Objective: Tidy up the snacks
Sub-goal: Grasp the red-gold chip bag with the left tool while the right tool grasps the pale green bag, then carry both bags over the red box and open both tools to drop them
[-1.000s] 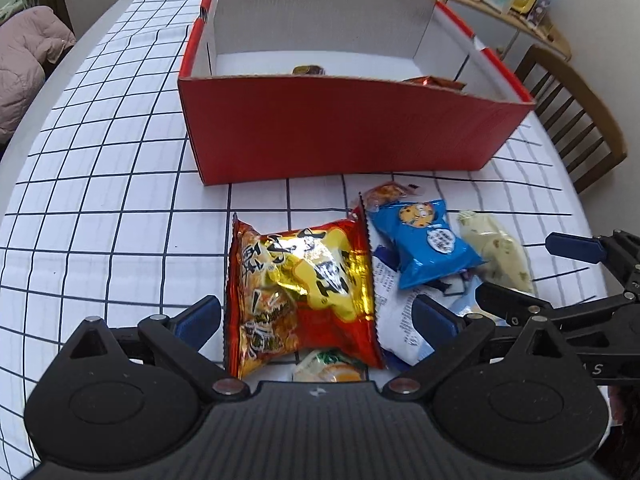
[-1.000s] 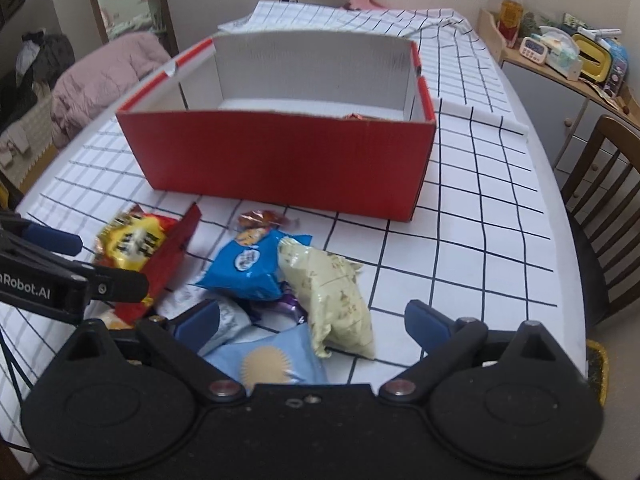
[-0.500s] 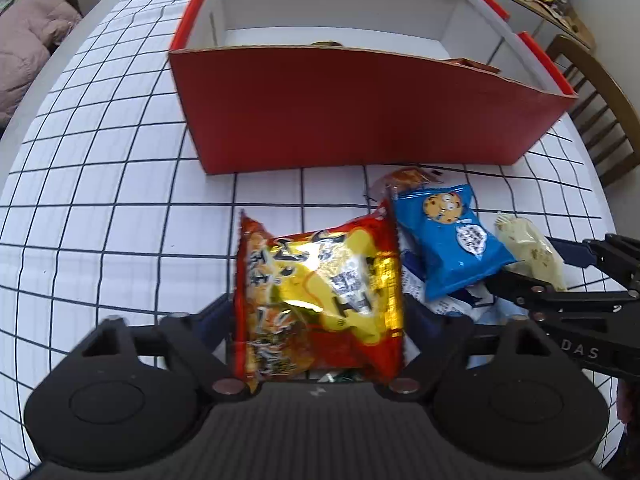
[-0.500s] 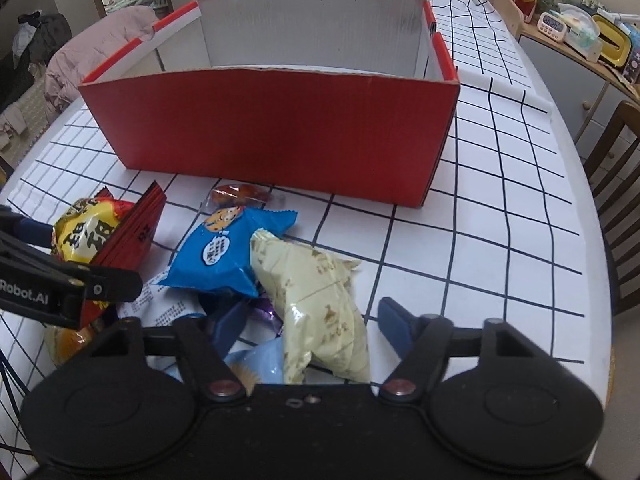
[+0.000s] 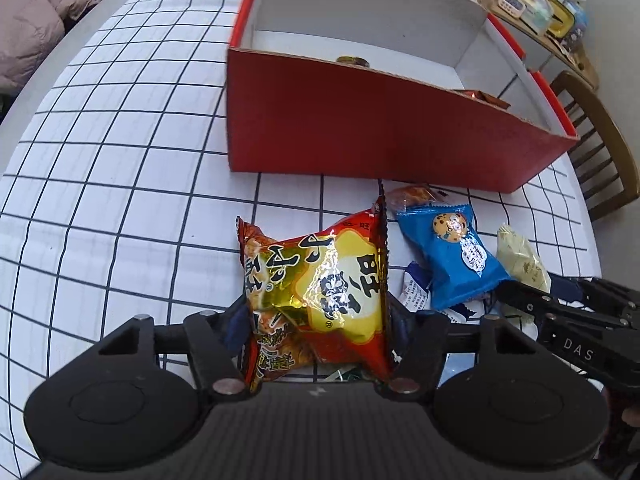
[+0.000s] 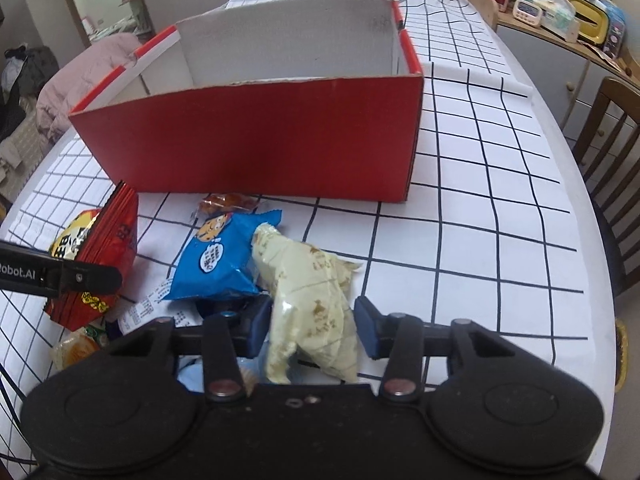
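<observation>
A red and yellow snack bag [image 5: 320, 280] lies between the pads of my left gripper [image 5: 316, 320]. The jaws are closing and both pads press on the bag's sides. My right gripper [image 6: 312, 320] is closing too, its pads against a pale green packet [image 6: 308, 296] that stands tilted up between them. A blue cookie packet [image 6: 218, 260] and a small orange-brown wrapped sweet [image 6: 226, 202] lie between the two grippers. Behind them stands the open red box [image 5: 360, 136] with white inner walls, holding a few small snacks [image 5: 354, 61].
White and blue packets [image 5: 416, 292] lie under the pile, and a round orange snack [image 6: 74, 350] sits at the near left. A wooden chair [image 6: 616, 140] stands off the table's right edge, with a cluttered shelf [image 6: 560, 20] behind it. The checked tablecloth [image 6: 480, 240] covers the table.
Both grippers' jaws have closed in from wide open: the left onto the red and yellow bag, the right onto the pale green packet. Both views have rolled slightly.
</observation>
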Action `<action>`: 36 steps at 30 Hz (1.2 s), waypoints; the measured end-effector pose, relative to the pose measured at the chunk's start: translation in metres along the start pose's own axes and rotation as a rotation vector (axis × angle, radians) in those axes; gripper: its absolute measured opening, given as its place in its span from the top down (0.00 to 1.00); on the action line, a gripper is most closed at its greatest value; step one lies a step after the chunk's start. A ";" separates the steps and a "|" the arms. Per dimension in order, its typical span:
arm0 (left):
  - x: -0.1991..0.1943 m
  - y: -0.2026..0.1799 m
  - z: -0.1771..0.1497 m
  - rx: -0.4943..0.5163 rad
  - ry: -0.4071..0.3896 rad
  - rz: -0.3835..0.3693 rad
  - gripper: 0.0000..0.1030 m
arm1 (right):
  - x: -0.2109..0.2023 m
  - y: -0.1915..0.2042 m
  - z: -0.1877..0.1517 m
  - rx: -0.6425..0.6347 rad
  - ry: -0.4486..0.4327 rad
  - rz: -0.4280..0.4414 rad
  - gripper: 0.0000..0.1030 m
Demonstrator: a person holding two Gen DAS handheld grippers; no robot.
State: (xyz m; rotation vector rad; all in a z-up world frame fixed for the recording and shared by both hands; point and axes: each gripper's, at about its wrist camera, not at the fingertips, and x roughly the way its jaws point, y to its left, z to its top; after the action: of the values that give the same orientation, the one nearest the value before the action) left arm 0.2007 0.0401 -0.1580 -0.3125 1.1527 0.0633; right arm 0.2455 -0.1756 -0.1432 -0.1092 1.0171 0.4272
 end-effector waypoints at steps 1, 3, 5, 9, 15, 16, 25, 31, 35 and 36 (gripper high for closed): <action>-0.002 0.001 0.000 -0.003 -0.003 -0.001 0.36 | -0.002 0.000 -0.001 0.007 -0.005 0.002 0.59; -0.005 0.003 -0.001 -0.006 -0.008 -0.001 0.37 | -0.005 0.000 -0.003 0.019 -0.017 0.003 0.60; -0.009 0.005 -0.001 -0.015 -0.013 -0.007 0.37 | -0.008 0.000 -0.004 0.036 -0.024 -0.001 0.61; -0.024 0.010 -0.002 -0.029 -0.031 -0.025 0.37 | -0.022 0.001 -0.007 0.072 -0.051 0.009 0.61; -0.049 0.015 -0.007 -0.035 -0.069 -0.040 0.37 | -0.052 0.005 -0.012 0.099 -0.089 0.029 0.61; -0.054 0.015 -0.008 -0.031 -0.076 -0.042 0.37 | -0.057 0.007 -0.012 0.103 -0.094 0.031 0.61; -0.096 0.013 -0.011 -0.006 -0.142 -0.069 0.37 | -0.097 0.022 -0.011 0.120 -0.158 0.057 0.61; -0.119 0.009 -0.006 0.021 -0.176 -0.090 0.37 | -0.119 0.037 -0.001 0.109 -0.202 0.074 0.61; -0.133 0.005 0.003 0.040 -0.205 -0.095 0.37 | -0.127 0.045 0.011 0.094 -0.229 0.073 0.61; -0.135 0.004 0.006 0.042 -0.209 -0.097 0.37 | -0.128 0.046 0.015 0.092 -0.234 0.072 0.61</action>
State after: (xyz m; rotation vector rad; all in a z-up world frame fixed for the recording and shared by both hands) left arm 0.1499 0.0604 -0.0341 -0.3159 0.9290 -0.0130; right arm 0.1817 -0.1673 -0.0230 0.0593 0.8106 0.4471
